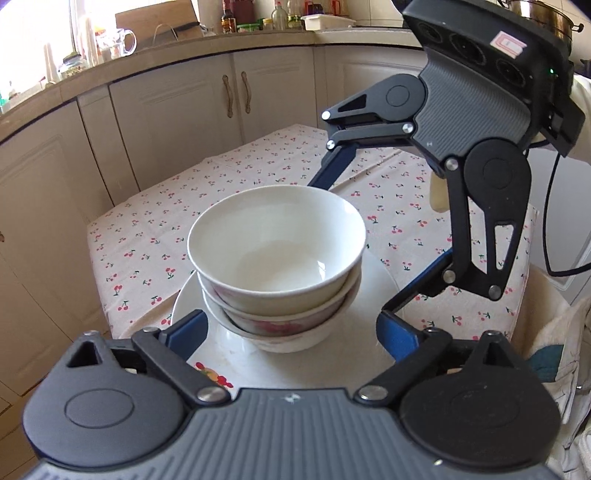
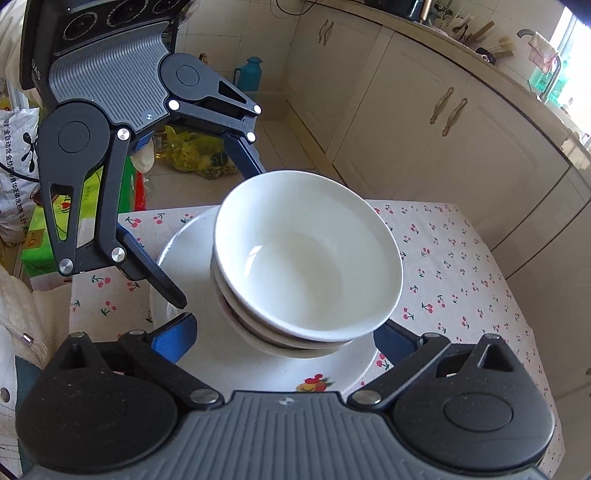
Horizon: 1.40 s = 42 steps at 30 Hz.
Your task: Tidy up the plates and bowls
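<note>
Three white bowls [image 1: 277, 251] [image 2: 306, 258] are nested in a stack on a white plate [image 1: 236, 354] [image 2: 192, 251] with a fruit print. The plate lies on a table with a cherry-print cloth [image 1: 166, 206] [image 2: 461, 266]. My left gripper [image 1: 290, 317] [image 2: 221, 236] is open, its blue-padded fingers standing on either side of the stack, apart from the bowls. My right gripper [image 2: 284, 328] [image 1: 354, 251] faces it from the opposite side, also open and straddling the stack without touching. One right finger is partly hidden behind the top bowl in the left wrist view.
Cream cabinets [image 1: 236, 96] and a cluttered counter [image 1: 236, 26] wrap around the table. Bags and boxes [image 2: 33, 221] and a teal flask [image 2: 253, 74] stand on the floor beyond the table's edge. A metal pot [image 1: 543, 14] sits at the upper right.
</note>
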Available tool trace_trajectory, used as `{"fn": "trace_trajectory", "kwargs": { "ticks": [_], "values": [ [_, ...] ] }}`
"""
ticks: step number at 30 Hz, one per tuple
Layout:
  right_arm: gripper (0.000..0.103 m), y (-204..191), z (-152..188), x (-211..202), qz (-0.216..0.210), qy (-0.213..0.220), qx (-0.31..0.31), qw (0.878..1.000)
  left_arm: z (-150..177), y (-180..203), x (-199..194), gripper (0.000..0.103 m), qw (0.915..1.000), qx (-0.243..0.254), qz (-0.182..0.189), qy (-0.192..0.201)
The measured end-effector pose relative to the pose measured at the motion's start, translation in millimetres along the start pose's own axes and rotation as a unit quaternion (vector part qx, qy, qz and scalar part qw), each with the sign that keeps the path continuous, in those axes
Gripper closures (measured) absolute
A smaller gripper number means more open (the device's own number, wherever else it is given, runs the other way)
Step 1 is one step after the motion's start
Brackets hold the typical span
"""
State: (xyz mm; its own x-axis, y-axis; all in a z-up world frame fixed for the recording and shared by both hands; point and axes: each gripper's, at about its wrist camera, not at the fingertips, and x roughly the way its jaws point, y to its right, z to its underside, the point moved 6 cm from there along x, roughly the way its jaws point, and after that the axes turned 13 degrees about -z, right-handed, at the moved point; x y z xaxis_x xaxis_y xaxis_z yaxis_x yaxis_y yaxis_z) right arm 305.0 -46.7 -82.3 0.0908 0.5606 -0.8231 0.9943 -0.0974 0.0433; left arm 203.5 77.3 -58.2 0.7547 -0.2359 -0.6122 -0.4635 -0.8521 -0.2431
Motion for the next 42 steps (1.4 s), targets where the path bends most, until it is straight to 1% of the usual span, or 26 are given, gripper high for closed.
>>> {"fn": "trace_trajectory", "kwargs": {
  "ticks": [3, 6, 8, 9, 11, 12, 13, 14, 15, 17, 18, 21, 22, 25, 27, 29, 32, 36, 42],
  "values": [
    [0.000, -14, 4, -18, 0.025, 0.014, 0.009, 1.000, -2, 7, -22, 0.001, 0.9981, -0.011, -0.053, 0.030],
    [0.000, -27, 12, -37, 0.062, 0.027, 0.032, 0.997, -3, 19, -44, 0.001, 0.9910, -0.019, -0.118, 0.060],
    [0.000, -34, 18, -50, 0.090, 0.041, 0.062, 0.993, -4, 28, -57, 0.001, 0.9861, -0.029, -0.145, 0.075],
    [0.000, -36, 21, -56, 0.108, 0.047, 0.084, 0.990, -4, 33, -63, 0.001, 0.9846, -0.040, -0.153, 0.076],
    [0.000, -39, 27, -67, 0.150, 0.061, 0.137, 0.977, -4, 43, -71, 0.001, 0.9845, -0.067, -0.146, 0.071],
    [0.000, -40, 30, -72, 0.173, 0.066, 0.166, 0.969, -4, 47, -75, 0.001, 0.9839, -0.081, -0.144, 0.070],
    [0.000, -41, 34, -77, 0.199, 0.071, 0.196, 0.957, -4, 52, -81, 0.001, 0.9818, -0.097, -0.146, 0.073],
    [0.000, -43, 40, -81, 0.221, 0.075, 0.224, 0.946, -5, 57, -85, 0.001, 0.9784, -0.110, -0.158, 0.076],
    [0.000, -46, 45, -85, 0.240, 0.078, 0.249, 0.935, -6, 61, -90, 0.001, 0.9742, -0.116, -0.179, 0.074],
    [0.000, -54, 53, -92, 0.256, 0.089, 0.288, 0.918, -6, 67, -101, 0.001, 0.9620, -0.137, -0.225, 0.071],
    [0.000, -60, 58, -94, 0.262, 0.098, 0.309, 0.909, -7, 70, -106, 0.001, 0.9582, -0.153, -0.232, 0.067],
    [0.000, -77, 67, -106, 0.281, 0.121, 0.346, 0.887, -8, 76, -120, 0.001, 0.9487, -0.213, -0.225, 0.065],
    [0.000, -82, 69, -109, 0.283, 0.129, 0.354, 0.882, -6, 77, -123, 0.001, 0.9453, -0.229, -0.225, 0.057],
    [0.000, -98, 71, -120, 0.289, 0.152, 0.371, 0.869, -6, 81, -127, 0.001, 0.9378, -0.251, -0.234, 0.051],
    [0.000, -106, 71, -125, 0.297, 0.164, 0.374, 0.863, -6, 85, -135, 0.001, 0.9359, -0.257, -0.232, 0.062],
    [0.000, -112, 71, -130, 0.307, 0.174, 0.376, 0.857, -7, 87, -143, 0.001, 0.9314, -0.262, -0.243, 0.070],
    [0.000, -119, 69, -135, 0.314, 0.184, 0.372, 0.854, -7, 89, -149, 0.001, 0.9286, -0.267, -0.246, 0.076],
    [0.000, -125, 67, -139, 0.320, 0.192, 0.366, 0.853, -7, 91, -152, 0.001, 0.9259, -0.270, -0.253, 0.077],
    [0.000, -128, 67, -141, 0.325, 0.196, 0.367, 0.850, -4, 91, -151, 0.001, 0.9250, -0.280, -0.246, 0.073]
  ]
}}
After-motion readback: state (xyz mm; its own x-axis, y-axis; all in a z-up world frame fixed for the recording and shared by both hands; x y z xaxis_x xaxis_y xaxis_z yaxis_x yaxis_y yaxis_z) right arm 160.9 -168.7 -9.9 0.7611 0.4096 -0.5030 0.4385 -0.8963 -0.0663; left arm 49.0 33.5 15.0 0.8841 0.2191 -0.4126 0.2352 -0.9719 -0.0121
